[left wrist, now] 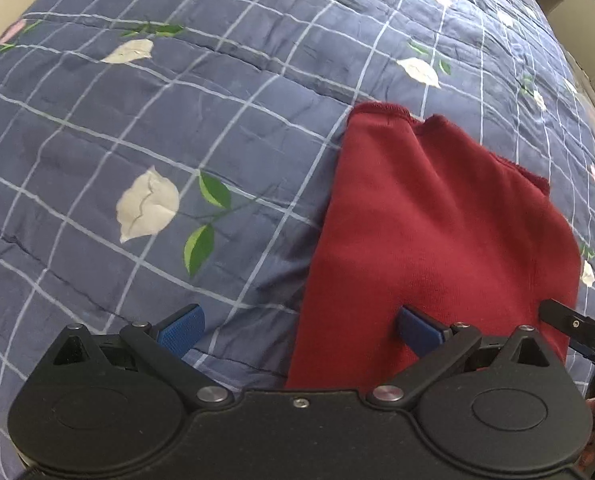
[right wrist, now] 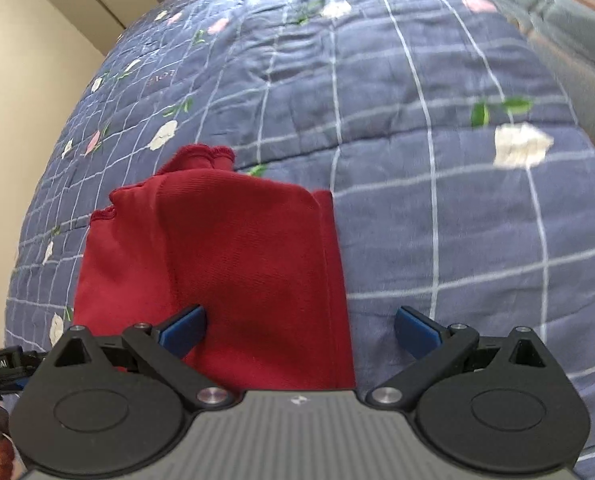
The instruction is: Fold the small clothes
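Both grippers hover low over the bed with jaws spread wide and empty: the left gripper [left wrist: 300, 326] straddles the near left edge of the red garment [left wrist: 437, 240], the right gripper [right wrist: 300, 330] its near right edge. That garment [right wrist: 225, 264] lies on the blue checked quilt [left wrist: 137, 140], seemingly folded at least once, layers overlapping; probably another fold remains. Its near hem is hidden behind the gripper bodies, and its type is unclear.
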The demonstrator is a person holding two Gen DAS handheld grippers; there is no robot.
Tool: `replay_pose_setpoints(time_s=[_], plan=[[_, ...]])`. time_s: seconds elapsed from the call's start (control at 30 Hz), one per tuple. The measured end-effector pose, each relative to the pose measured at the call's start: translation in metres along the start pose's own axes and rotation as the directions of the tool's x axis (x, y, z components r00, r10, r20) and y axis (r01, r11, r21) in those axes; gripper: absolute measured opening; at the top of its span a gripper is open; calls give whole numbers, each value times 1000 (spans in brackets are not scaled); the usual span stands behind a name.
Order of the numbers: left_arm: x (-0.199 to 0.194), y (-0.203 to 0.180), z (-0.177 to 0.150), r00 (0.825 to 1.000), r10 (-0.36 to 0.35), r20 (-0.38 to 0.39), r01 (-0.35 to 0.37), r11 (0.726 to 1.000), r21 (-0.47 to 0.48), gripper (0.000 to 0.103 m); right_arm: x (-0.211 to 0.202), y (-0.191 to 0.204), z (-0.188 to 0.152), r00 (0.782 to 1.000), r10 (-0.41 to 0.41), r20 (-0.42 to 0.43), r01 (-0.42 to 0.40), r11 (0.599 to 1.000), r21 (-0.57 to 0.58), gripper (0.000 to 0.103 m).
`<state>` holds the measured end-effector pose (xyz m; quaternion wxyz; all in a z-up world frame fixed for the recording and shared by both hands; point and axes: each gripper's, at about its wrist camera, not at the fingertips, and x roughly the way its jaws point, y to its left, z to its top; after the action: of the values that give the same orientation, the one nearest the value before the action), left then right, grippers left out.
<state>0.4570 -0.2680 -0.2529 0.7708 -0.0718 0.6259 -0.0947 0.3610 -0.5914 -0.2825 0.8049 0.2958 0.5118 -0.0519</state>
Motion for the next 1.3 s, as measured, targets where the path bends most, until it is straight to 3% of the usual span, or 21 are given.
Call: replay_pose_setpoints(time_s=[0.33,0.6,0.9,0.97,1.03,1.1,1.2,1.3], plan=[[13,-4,2,999,-24,-33,25,999,34,102,1,-2,-6,999,9,31,-9,1000,18,103],[15,-7,4,998,-57,-31,60,994,90,102,1,-2,-18,995,-2,103,0,1000,15,103],[25,-3,7,994,-108,-37,112,984,141,103,1,11,-27,986,-71,154,68,997,25,103],[28,1,9,990,-132,-54,138,982,132,103,-2,16,-29,985,-70,159,67,997,28,94],[30,6,11,984,-163,-74,171,979,113,102,-7,25,-31,985,-53,164,49,998,27,72],[29,11,12,978,-193,-83,200,976,87,98,-12,33,-33,984,-63,166,58,998,36,61],[29,16,12,965,-235,-116,238,971,19,86,-17,45,-35,981,-88,174,81,996,45,44],[25,12,13,958,-257,-127,260,966,7,67,-25,57,-37,975,-105,196,100,994,38,27]])
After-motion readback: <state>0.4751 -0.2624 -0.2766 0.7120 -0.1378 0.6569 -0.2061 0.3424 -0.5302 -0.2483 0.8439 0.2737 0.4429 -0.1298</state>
